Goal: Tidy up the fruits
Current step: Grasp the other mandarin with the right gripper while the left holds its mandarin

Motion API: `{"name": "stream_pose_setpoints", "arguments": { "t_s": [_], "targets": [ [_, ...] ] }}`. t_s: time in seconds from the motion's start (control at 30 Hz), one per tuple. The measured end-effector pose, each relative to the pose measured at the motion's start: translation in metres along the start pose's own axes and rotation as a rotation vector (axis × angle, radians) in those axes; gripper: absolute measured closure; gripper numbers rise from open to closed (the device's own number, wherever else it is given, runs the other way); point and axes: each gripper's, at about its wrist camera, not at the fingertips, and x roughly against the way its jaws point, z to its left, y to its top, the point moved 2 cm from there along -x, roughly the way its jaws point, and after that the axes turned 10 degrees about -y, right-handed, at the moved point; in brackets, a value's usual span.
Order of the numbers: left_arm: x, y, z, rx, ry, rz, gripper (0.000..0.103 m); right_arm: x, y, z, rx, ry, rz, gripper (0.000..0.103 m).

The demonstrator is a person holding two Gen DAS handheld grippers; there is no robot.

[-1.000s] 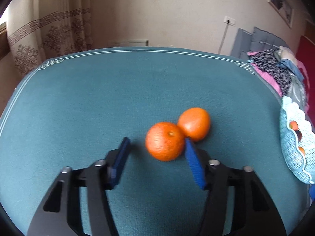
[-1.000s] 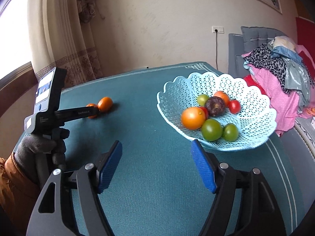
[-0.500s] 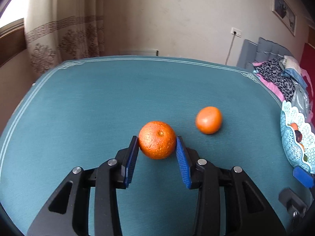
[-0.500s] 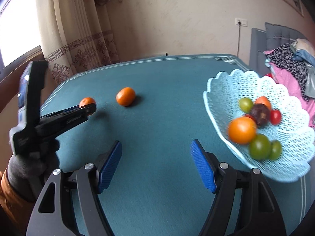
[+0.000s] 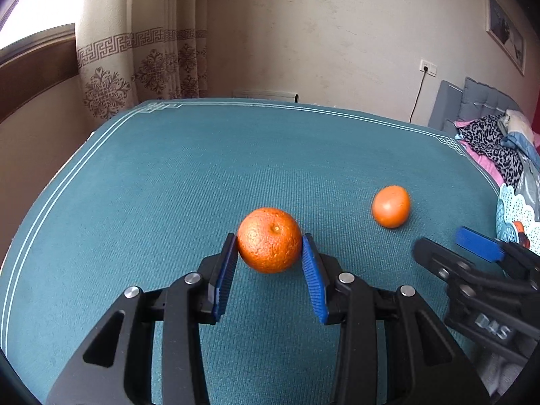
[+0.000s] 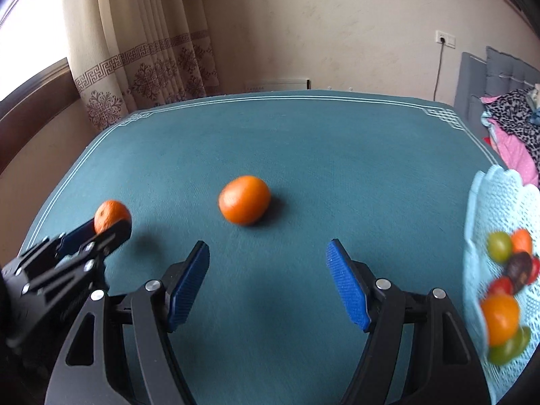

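The left gripper point(image 5: 269, 256) has closed its blue pads on an orange point(image 5: 269, 239), which it holds just above the table point(image 5: 168, 182). A second orange point(image 6: 244, 199) lies on the table to the right of the held one, ahead of the right gripper point(image 6: 266, 283), whose jaws stand wide with nothing between them. A basket point(image 6: 499, 202) of fruit stands further right of that orange.

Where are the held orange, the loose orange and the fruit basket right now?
held orange point(image 5: 269, 239), left wrist view, middle of its peel.
loose orange point(image 6: 244, 199), right wrist view, centre of its side.
fruit basket point(image 6: 499, 202), right wrist view, bare lattice wall.
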Motion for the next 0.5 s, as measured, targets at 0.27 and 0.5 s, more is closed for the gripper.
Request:
{"name": "stream_pose_setpoints", "arguments": {
  "t_s": [0.27, 0.5],
  "targets": [
    [-0.006, 0.001, 0.011, 0.04, -0.005, 0.017, 0.063, -0.03, 0.025, 0.014, 0.017, -0.01, 0.031, 0.04],
    [-0.007, 0.002, 0.013, 0.043, -0.009, 0.021, 0.063, -0.045, 0.03, 0.019, 0.0, 0.018, 0.058, 0.054]
  ]
}}
